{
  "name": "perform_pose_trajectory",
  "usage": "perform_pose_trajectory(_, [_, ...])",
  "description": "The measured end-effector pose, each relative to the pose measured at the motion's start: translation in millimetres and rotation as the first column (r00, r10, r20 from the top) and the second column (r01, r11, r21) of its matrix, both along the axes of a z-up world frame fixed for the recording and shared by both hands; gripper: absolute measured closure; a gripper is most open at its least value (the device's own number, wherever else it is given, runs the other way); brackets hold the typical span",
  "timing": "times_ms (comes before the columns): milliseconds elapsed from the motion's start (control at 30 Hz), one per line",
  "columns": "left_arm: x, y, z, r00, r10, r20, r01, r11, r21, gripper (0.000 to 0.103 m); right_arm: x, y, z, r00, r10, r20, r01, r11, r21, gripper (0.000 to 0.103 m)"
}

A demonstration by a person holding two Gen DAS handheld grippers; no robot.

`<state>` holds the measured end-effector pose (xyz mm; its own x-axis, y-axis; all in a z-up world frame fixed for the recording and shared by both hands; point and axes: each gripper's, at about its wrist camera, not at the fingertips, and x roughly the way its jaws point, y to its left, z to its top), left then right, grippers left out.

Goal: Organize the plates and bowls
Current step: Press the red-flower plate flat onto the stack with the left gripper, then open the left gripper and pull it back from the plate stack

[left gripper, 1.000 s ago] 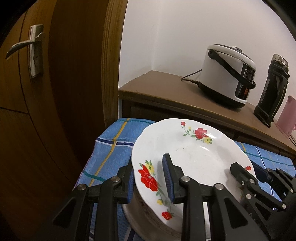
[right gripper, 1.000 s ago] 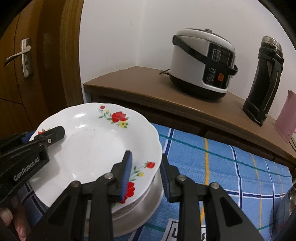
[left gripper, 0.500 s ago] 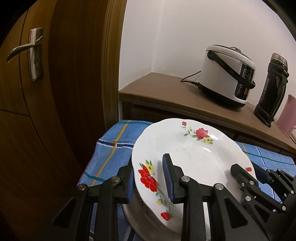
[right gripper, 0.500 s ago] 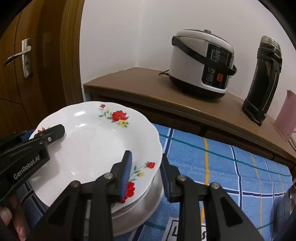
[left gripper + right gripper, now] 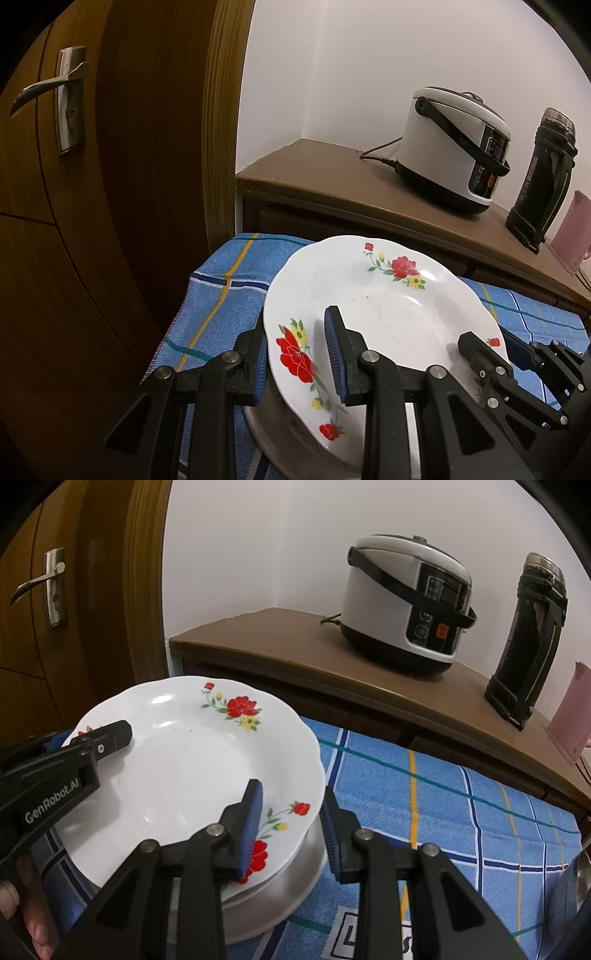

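Note:
A white plate with red flowers [image 5: 388, 317] lies on top of a stack of white dishes [image 5: 288, 882] on the blue checked cloth. It also shows in the right wrist view [image 5: 192, 768]. My left gripper [image 5: 295, 358] is open, its jaws straddling the plate's left rim with a gap on both sides. My right gripper [image 5: 290, 827] is open, its jaws straddling the plate's right rim. Each gripper shows in the other's view, the right one [image 5: 491, 350] and the left one [image 5: 92, 738].
The blue checked cloth [image 5: 443, 812] covers the table. Behind stands a brown sideboard [image 5: 295, 646] with a rice cooker [image 5: 406, 602], a black flask [image 5: 528, 638] and a pink jug [image 5: 572, 716]. A wooden door [image 5: 74, 184] is on the left. A metal vessel [image 5: 580, 878] edges in at the right.
Both grippers and the plate have stayed almost still; the views have shifted only slightly.

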<state>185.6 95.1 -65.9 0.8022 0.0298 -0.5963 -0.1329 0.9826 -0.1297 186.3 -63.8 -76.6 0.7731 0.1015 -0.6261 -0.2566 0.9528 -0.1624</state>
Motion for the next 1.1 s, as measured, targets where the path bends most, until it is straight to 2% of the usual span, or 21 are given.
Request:
perform_pose_trajectory(167, [0, -3, 0, 1.0, 0.001, -0.002, -0.001, 1.0, 0.014, 0.072, -1, 2, 2, 1.0, -0.001, -0.008, 0.001, 1.0, -0.023, 0.071])
perform_pose_trajectory(333, [-1, -3, 0, 1.0, -0.003, -0.002, 0.003, 1.0, 0.008, 0.073, 6, -4, 0, 0.998, 0.006, -0.067, -0.005, 1.0, 0.021, 0.071])
perform_pose_trajectory(633, [-2, -3, -1, 1.0, 0.001, -0.002, -0.001, 1.0, 0.017, 0.071, 8, -4, -2, 0.997, -0.001, -0.072, 0.001, 1.0, -0.001, 0.071])
perform_pose_trajectory(667, [-2, -3, -1, 1.0, 0.007, 0.0, -0.007, 1.0, 0.02, 0.069, 8, -3, -3, 0.998, -0.005, -0.067, 0.003, 1.0, -0.027, 0.072])
perform_pose_trajectory(800, [-5, -8, 1, 1.0, -0.009, 0.019, 0.008, 0.999, 0.047, 0.061, 8, -2, -3, 0.997, 0.0, -0.078, -0.001, 1.0, -0.015, 0.072])
perform_pose_trajectory(1000, [-5, -8, 2, 1.0, -0.012, 0.022, 0.011, 0.999, 0.047, 0.06, 6, 2, -2, 0.998, 0.014, -0.057, -0.017, 0.999, -0.046, 0.071])
perform_pose_trajectory(1067, [-5, -6, 2, 1.0, -0.007, 0.021, 0.006, 0.999, 0.043, 0.05, 6, 2, -3, 0.998, 0.018, -0.063, -0.02, 0.999, -0.042, 0.071])
perform_pose_trajectory(1100, [-6, -6, 2, 1.0, -0.003, 0.021, 0.002, 0.999, 0.041, 0.041, 7, 0, -4, 0.998, 0.02, -0.067, -0.023, 0.999, -0.035, 0.071])
